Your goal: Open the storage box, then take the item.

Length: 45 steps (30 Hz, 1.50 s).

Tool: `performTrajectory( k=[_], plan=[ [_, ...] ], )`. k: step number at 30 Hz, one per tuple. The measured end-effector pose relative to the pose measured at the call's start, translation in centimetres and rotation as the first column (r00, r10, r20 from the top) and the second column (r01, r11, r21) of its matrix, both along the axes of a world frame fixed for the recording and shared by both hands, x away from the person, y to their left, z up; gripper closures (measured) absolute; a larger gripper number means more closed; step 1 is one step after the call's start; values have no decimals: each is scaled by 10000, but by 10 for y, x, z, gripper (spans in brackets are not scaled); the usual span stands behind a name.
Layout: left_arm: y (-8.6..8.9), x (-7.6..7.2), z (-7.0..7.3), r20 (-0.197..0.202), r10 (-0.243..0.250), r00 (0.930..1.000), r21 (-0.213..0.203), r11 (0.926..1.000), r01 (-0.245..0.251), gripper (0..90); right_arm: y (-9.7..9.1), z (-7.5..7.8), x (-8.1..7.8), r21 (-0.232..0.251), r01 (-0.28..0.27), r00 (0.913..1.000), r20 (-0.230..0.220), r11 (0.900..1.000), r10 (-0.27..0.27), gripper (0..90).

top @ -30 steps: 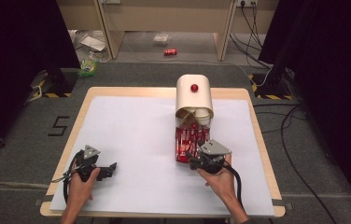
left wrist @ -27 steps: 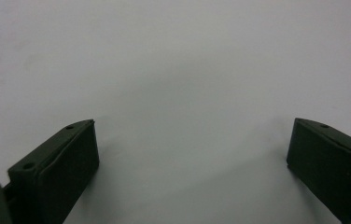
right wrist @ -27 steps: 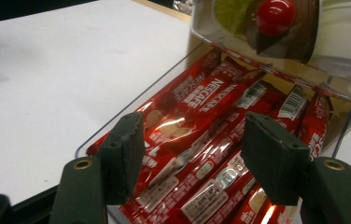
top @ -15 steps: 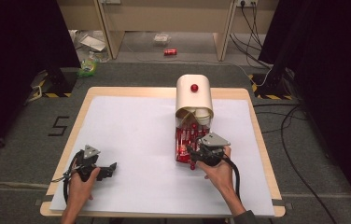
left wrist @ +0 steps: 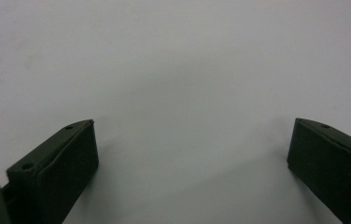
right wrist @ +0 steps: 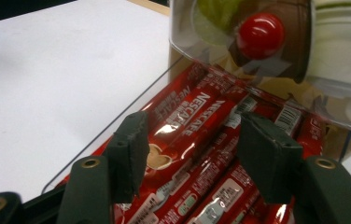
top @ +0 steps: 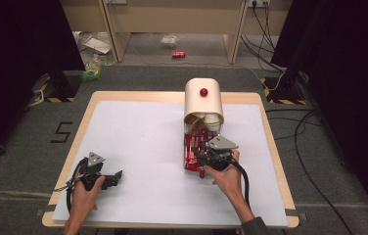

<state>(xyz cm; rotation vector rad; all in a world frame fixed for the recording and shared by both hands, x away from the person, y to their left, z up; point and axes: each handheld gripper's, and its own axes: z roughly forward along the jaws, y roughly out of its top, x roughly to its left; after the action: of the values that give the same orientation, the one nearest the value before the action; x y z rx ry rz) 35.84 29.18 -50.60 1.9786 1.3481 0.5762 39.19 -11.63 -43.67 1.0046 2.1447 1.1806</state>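
Right tongs (right wrist: 190, 154) closer over sachets (right wrist: 190, 135), narrowing

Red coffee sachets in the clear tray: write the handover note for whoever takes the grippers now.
Right gripper: over the clear tray, jaws either side of one red sachet and just been closing; pads not yet pressing it.
Left gripper: jaws wide open, nothing between them, resting on the white table sheet at the near left.
Dispenser: cream, red knob, at the tray's far end.
Done: gripper lined up on a sachet.
Left: close on it and lift it out.
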Motion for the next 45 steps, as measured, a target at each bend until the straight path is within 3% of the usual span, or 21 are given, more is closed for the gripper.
performTrajectory(
  k=[14, 28, 45],
  plan=[
    [0, 0, 0, -11, 4, 10000, -10, 10000, -4, 13, 2, 0, 2, -73, -88, 9999, -59, 9999, 88, 504],
    [0, 0, 0, -14, 0, 10000, -4, 10000, 0, 13, 4, -10, 5, -251, -62, 9993, -362, 9997, 53, 560],
    [0, 0, 0, -23, 23, 10000, -3, 10000, -23, 9, 13, -18, 2, -373, 60, 9993, -354, 9993, -73, 584]
  ],
)
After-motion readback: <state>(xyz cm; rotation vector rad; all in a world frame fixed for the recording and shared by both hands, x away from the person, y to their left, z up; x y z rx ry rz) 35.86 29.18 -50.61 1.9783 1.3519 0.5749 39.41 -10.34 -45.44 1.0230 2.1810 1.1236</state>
